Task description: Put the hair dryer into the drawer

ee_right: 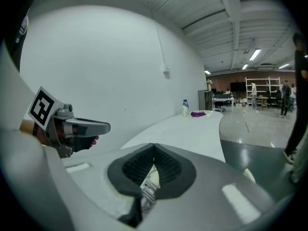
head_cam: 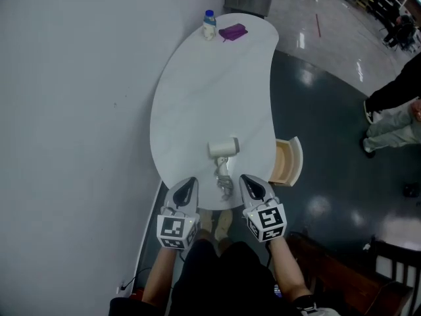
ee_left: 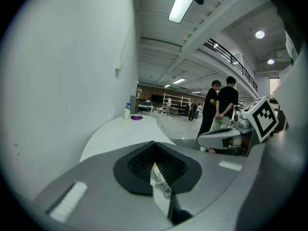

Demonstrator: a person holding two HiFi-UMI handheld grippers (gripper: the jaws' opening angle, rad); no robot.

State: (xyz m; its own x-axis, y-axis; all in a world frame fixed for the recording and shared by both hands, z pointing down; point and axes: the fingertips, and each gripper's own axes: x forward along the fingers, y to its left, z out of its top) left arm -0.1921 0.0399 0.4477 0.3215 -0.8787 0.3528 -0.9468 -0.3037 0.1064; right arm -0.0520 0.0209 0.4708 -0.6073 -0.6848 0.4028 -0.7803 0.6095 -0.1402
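**White table, hair dryer lying loose ahead of two closed grippers**

Pale, kidney-shaped tabletop [head_cam: 197, 97] fills the head view, set against a plain white wall above a dark floor. The white hair dryer [head_cam: 223, 148] lies on the near end of it. Its barrel lies crosswise, and its handle and coiled grey cord [head_cam: 224, 183] trail back toward the person. It sits between the left gripper [head_cam: 189, 183] and the right gripper [head_cam: 246, 180], a little ahead of their tips, with neither touching it. The open light-wood drawer [head_cam: 289, 162] juts from the table's right edge, so the right gripper is the nearer one to it. A small white bottle with a blue cap [head_cam: 209, 25] and a flat purple object [head_cam: 233, 31] stand far off at the other end.

From the left gripper view, the grey jaws meet along their dark ribbed pads and hold nothing. A sliver of the dryer shows past them.

From the right gripper view, the jaws are likewise pressed together and empty, with the dryer's cord glimpsed beyond. Judging by this, either handle-side approach looks open, though the jaws must part first
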